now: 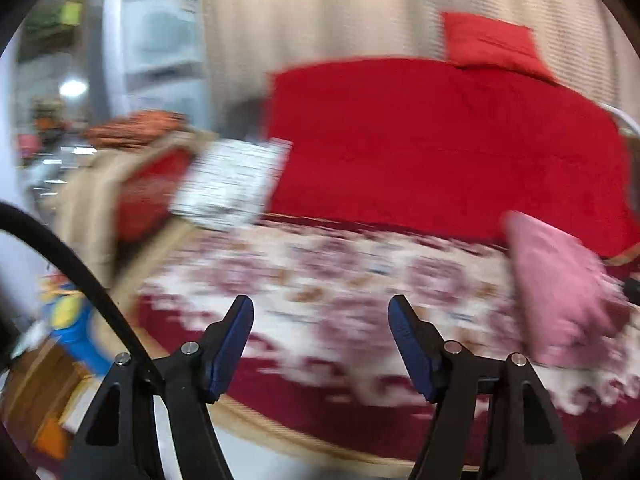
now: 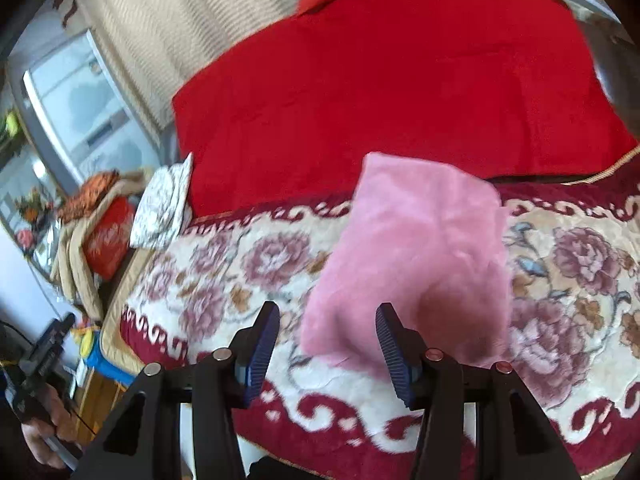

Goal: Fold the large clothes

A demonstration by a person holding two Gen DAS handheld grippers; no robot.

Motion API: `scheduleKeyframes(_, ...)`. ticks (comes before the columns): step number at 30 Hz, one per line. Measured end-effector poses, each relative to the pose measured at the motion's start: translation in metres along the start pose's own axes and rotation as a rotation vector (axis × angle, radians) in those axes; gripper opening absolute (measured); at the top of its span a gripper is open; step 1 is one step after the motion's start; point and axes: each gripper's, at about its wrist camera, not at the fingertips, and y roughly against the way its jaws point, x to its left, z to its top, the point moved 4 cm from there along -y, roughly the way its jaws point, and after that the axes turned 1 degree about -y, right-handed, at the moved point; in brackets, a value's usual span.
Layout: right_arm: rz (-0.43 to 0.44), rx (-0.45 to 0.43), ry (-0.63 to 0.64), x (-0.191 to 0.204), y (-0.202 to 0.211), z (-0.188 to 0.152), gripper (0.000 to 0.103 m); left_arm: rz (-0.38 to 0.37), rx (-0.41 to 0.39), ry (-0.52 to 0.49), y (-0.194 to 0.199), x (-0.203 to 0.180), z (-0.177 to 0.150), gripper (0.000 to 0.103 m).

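A pink fluffy garment (image 2: 420,256) lies folded into a compact bundle on the floral bed blanket (image 2: 240,280). My right gripper (image 2: 327,312) is open and empty, hovering just in front of the garment's near edge. In the blurred left wrist view the same pink garment (image 1: 560,288) sits at the right, and my left gripper (image 1: 321,304) is open and empty over the floral blanket (image 1: 320,272), well left of the garment. The left gripper also shows at the far left edge of the right wrist view (image 2: 44,356), held in a hand.
A red quilt (image 2: 400,92) covers the far half of the bed, with a red pillow (image 1: 490,42) behind it. A folded white patterned cloth (image 2: 164,204) and a pile of beige and red bedding (image 2: 96,232) lie at the bed's left end. Beige curtain (image 2: 180,28) stands behind.
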Motion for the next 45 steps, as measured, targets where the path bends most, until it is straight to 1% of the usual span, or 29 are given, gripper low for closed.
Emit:
scheduleKeyframes(2, -0.010, -0.004, -0.035, -0.018, -0.002, 0.003, 0.054, -0.133, 0.042, -0.049, -0.024, -0.043, 0.004, 0.071)
scheduleKeyframes(5, 0.004, 0.003, -0.076, -0.041, -0.012, 0.008, 0.052, -0.264, 0.091, -0.098, -0.054, -0.096, 0.010, 0.071)
scheduleKeyframes(6, 0.009, 0.014, -0.087, -0.048, -0.018, 0.009, 0.050, -0.319, 0.122, -0.106, -0.067, -0.117, 0.013, 0.071)
scheduleKeyframes(8, 0.023, 0.033, -0.097, -0.056, -0.029, 0.009, 0.046, -0.384, 0.168, -0.117, -0.088, -0.151, 0.016, 0.071)
scheduleKeyframes(9, 0.025, 0.044, -0.101, -0.061, -0.036, 0.008, 0.043, -0.400, 0.180, -0.128, -0.097, -0.166, 0.016, 0.071)
scheduleKeyframes(11, 0.007, 0.086, -0.108, -0.071, -0.050, 0.002, 0.041, -0.405, 0.201, -0.168, -0.113, -0.192, 0.013, 0.071)
scheduleKeyframes(13, -0.023, 0.162, -0.124, -0.086, -0.070, -0.012, 0.041, -0.409, 0.250, -0.229, -0.129, -0.216, 0.002, 0.071)
scheduleKeyframes(14, -0.032, 0.171, -0.127, -0.091, -0.074, -0.016, 0.039, -0.397, 0.290, -0.277, -0.142, -0.230, -0.011, 0.073)
scheduleKeyframes(15, -0.036, 0.172, -0.127, -0.097, -0.078, -0.020, 0.039, -0.386, 0.282, -0.282, -0.146, -0.234, -0.016, 0.073)
scheduleKeyframes(16, -0.030, 0.168, -0.132, -0.102, -0.079, -0.022, 0.039, -0.368, 0.255, -0.280, -0.148, -0.236, -0.019, 0.073)
scheduleKeyframes(20, -0.010, 0.185, -0.162, -0.113, -0.074, -0.015, 0.039, -0.348, 0.251, -0.334, -0.143, -0.236, -0.011, 0.072)
scheduleKeyframes(22, 0.028, 0.171, -0.193, -0.116, -0.067, -0.005, 0.039, -0.351, 0.225, -0.353, -0.139, -0.234, -0.002, 0.072)
scheduleKeyframes(23, 0.035, 0.149, -0.200, -0.118, -0.064, 0.003, 0.039, -0.356, 0.210, -0.348, -0.137, -0.232, 0.003, 0.072)
scheduleKeyframes(25, 0.027, 0.091, -0.199, -0.120, -0.060, 0.021, 0.039, -0.361, 0.194, -0.331, -0.138, -0.230, 0.012, 0.072)
scheduleKeyframes(27, 0.025, 0.060, -0.208, -0.123, -0.066, 0.038, 0.039, -0.355, 0.199, -0.328, -0.149, -0.236, 0.018, 0.072)
scheduleKeyframes(29, 0.021, 0.048, -0.208, -0.126, -0.081, 0.052, 0.039, -0.345, 0.222, -0.353, -0.163, -0.247, 0.015, 0.072)
scheduleKeyframes(31, -0.022, 0.094, -0.202, -0.131, -0.108, 0.057, 0.040, -0.339, 0.252, -0.404, -0.174, -0.261, 0.003, 0.072)
scheduleKeyframes(32, -0.042, 0.136, -0.210, -0.136, -0.126, 0.054, 0.041, -0.332, 0.251, -0.407, -0.177, -0.264, 0.000, 0.072)
scheduleKeyframes(33, -0.048, 0.173, -0.217, -0.141, -0.141, 0.049, 0.041, -0.335, 0.254, -0.390, -0.181, -0.262, 0.000, 0.072)
scheduleKeyframes(34, -0.045, 0.183, -0.209, -0.144, -0.150, 0.047, 0.041, -0.346, 0.272, -0.357, -0.183, -0.260, 0.001, 0.072)
scheduleKeyframes(36, -0.047, 0.165, -0.193, -0.143, -0.146, 0.048, 0.041, -0.356, 0.286, -0.337, -0.181, -0.257, 0.001, 0.072)
scheduleKeyframes(38, -0.034, 0.153, -0.198, -0.140, -0.134, 0.048, 0.042, -0.353, 0.274, -0.346, -0.176, -0.251, 0.002, 0.072)
scheduleKeyframes(41, 0.034, 0.108, -0.249, -0.142, -0.104, 0.043, 0.057, -0.375, 0.249, -0.331, -0.162, -0.242, 0.005, 0.072)
scheduleKeyframes(43, 0.043, 0.083, -0.262, -0.146, -0.086, 0.037, 0.057, -0.393, 0.216, -0.313, -0.149, -0.233, 0.006, 0.072)
scheduleKeyframes(45, 0.074, 0.088, -0.262, -0.143, -0.075, 0.029, 0.057, -0.410, 0.209, -0.318, -0.143, -0.229, 0.003, 0.072)
